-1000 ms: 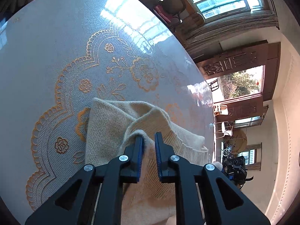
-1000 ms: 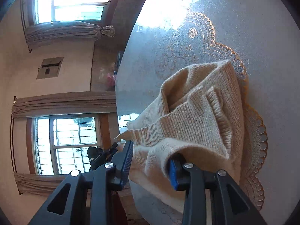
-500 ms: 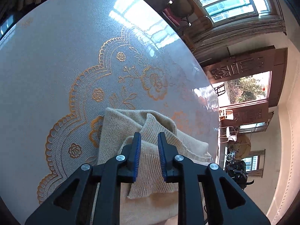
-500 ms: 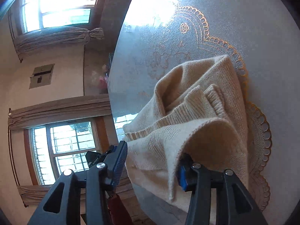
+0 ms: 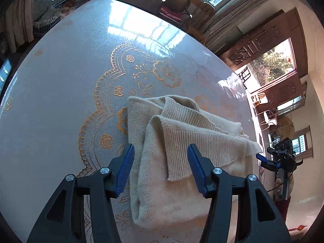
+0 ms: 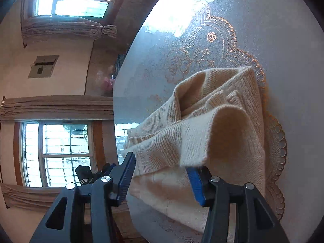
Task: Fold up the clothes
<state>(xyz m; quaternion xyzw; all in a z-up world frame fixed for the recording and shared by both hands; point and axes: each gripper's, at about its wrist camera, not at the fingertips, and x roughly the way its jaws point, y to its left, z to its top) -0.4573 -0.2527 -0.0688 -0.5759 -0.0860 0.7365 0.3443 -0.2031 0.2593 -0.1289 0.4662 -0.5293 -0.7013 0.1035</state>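
Sweater (image 5: pixel 182 141), cream knit, one item, partly folded into a thick bundle on the round desk (image 5: pixel 60 81). It lies over the gold floral lace pattern (image 5: pixel 113 93) printed on the desk's glossy cover, near the desk's edge on the side of the wooden door (image 5: pixel 283 77). In the left wrist view the bundle's long axis runs from the bottom of the picture, between the fingers, up and away toward the desk's middle; a ribbed band (image 5: pixel 202 145) lies folded across its top and points out to the right, toward the desk edge. In the right wrist view the same bundle rises in soft humped folds (image 6: pixel 222 125), not flat.

Left gripper (image 5: pixel 161 170): jaws opening, blue pads standing clear on either side of the sweater, cloth between them but not pressed.

Right gripper (image 6: pixel 162 174): jaws opening; a fold of the sweater drapes over the tip of the right-hand finger (image 6: pixel 196 184), while the other pad stands apart from the cloth.

Background: curtained windows (image 6: pixel 60 151), a chair (image 5: pixel 174 6) beyond the desk.
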